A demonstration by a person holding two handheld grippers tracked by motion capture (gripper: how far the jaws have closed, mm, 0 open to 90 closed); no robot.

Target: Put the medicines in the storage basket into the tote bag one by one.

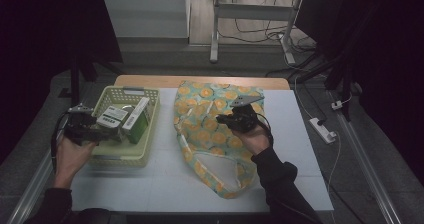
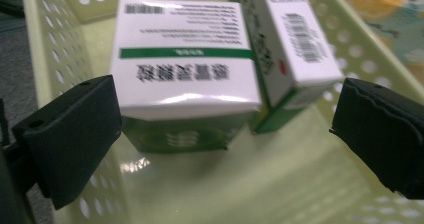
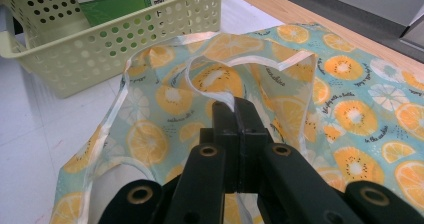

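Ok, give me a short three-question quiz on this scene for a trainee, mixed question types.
1. True or false: the left tool is clamped on a box.
2. Multiple choice: what is the right tool shut on? A) the basket rim B) the white handle strap of the fruit-print bag C) a cable
3. Fill in: the white and green boxes lie inside the pale green ____.

Key:
1. False; its jaws stand open on either side of the nearer box, without touching it.
2. B
3. basket
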